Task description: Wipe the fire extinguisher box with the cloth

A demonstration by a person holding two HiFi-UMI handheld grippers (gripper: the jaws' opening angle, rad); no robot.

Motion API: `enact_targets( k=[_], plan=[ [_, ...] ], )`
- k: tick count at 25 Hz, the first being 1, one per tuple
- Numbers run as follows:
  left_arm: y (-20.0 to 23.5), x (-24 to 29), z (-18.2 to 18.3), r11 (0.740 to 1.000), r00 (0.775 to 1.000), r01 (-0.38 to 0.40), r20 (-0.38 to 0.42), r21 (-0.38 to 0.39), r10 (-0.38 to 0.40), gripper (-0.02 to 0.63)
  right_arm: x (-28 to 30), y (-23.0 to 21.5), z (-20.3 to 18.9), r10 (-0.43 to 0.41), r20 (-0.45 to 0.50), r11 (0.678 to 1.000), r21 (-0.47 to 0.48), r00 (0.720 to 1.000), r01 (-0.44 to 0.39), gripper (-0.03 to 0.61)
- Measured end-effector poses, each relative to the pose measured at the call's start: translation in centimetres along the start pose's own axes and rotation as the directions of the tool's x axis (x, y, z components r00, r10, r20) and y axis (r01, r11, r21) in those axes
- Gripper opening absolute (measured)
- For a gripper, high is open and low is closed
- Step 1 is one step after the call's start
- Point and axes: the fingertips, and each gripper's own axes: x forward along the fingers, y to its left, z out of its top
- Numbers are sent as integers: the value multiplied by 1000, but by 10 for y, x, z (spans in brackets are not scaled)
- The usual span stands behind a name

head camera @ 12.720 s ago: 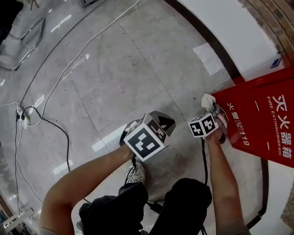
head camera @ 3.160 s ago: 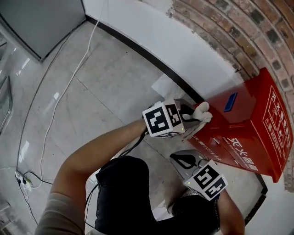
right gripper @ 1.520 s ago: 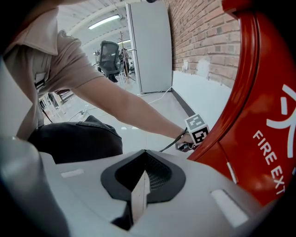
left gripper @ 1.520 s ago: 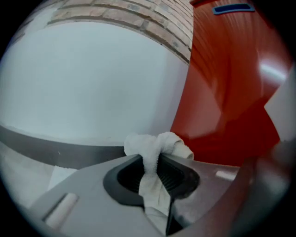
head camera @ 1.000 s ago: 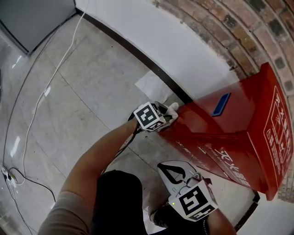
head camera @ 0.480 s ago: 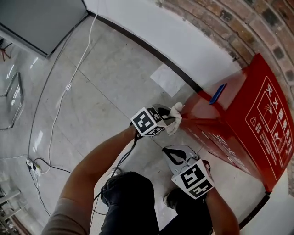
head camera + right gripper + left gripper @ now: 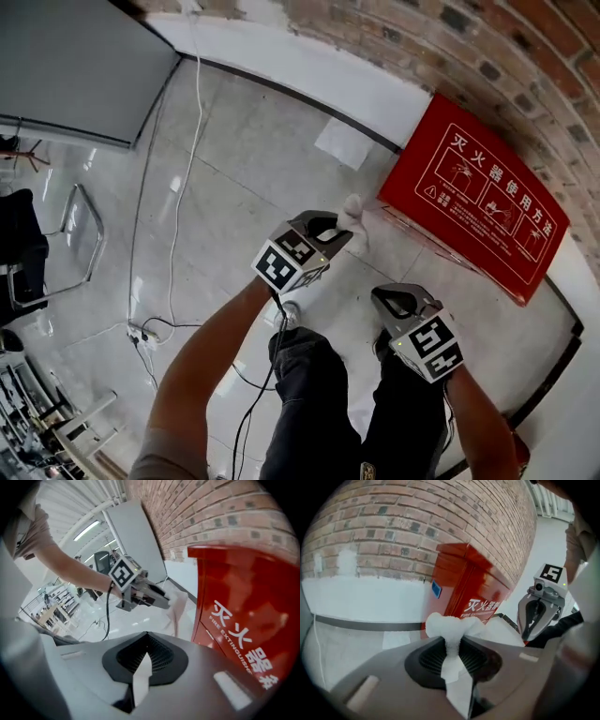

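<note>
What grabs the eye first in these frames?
The bright red fire extinguisher box stands out at once, at the foot of the brick wall in the head view's upper right. Next comes the white cloth, pinched in the left gripper close to the box's left edge. The right gripper sits lower, jaws shut.

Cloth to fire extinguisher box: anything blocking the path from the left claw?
Nothing visible. The left claw is shut on the cloth, and the fire extinguisher box stands straight ahead of it. In the head view, only bare floor lies between them.
</note>
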Motion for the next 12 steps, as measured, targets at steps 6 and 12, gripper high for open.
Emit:
enact_targets(
  k=[6,12],
  plan=[
    [-52,-78,63,995,995,-102,-2,6,102,81,-79,11,42,-11,111,959,281,994,-21,26],
    [-113,-144,153,982,982,-181,43,-61,184,81,-166,18,109,-54,209,975,224,976,6,26]
  ],
)
